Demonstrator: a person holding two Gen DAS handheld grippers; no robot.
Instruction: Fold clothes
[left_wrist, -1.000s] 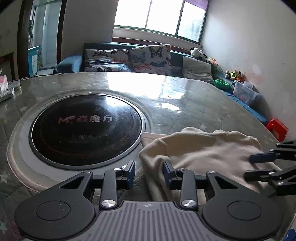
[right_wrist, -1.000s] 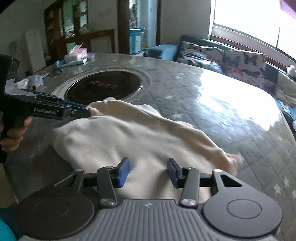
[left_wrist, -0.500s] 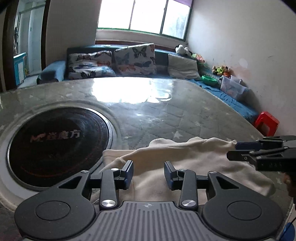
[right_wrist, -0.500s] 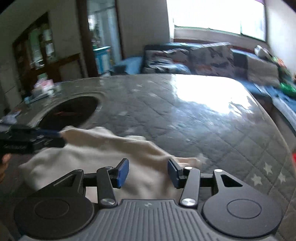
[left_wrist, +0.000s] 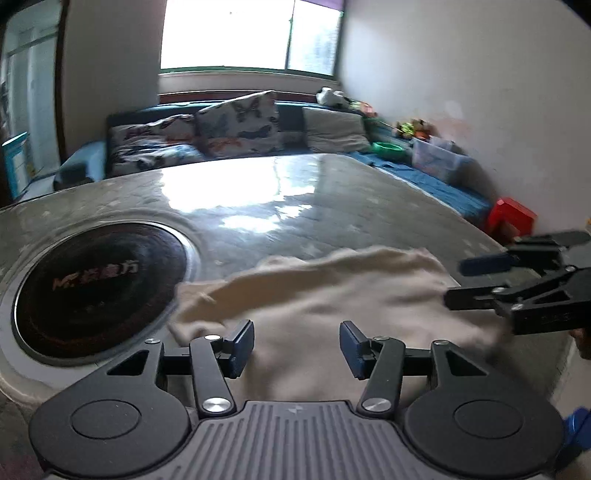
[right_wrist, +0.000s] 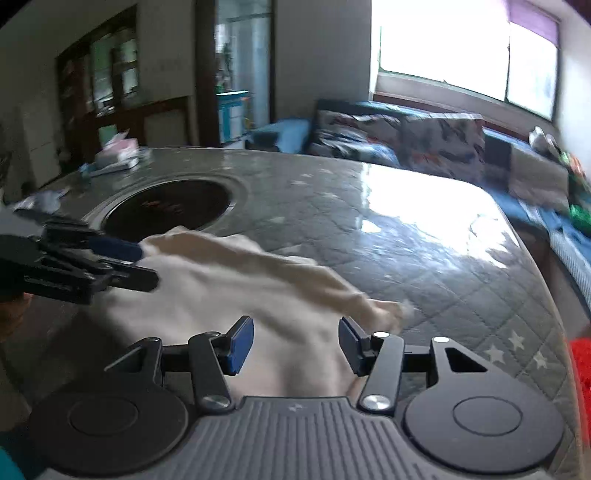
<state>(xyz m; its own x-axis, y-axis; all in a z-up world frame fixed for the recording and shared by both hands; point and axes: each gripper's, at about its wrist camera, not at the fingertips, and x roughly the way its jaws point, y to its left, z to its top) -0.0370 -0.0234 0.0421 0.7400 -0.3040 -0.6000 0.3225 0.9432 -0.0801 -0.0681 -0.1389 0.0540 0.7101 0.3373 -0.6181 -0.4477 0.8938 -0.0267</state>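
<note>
A cream garment (left_wrist: 332, 291) lies crumpled on the quilted table near its front edge; it also shows in the right wrist view (right_wrist: 229, 291). My left gripper (left_wrist: 297, 347) is open and empty, just above the garment's near left part. My right gripper (right_wrist: 296, 345) is open and empty, over the garment's near right part. Each gripper shows in the other's view: the right one (left_wrist: 476, 280) at the garment's right end, the left one (right_wrist: 136, 264) at its left end.
A round black inset hob (left_wrist: 96, 284) sits in the table left of the garment. Tissue box and small items (right_wrist: 116, 153) lie at the far left edge. A sofa with cushions (left_wrist: 236, 129) stands behind the table. A red stool (left_wrist: 511, 218) is at the right.
Both grippers have swung sideways while staying open over the garment. The views are blurred by motion. The garment looks flatter and more spread than a second ago.
</note>
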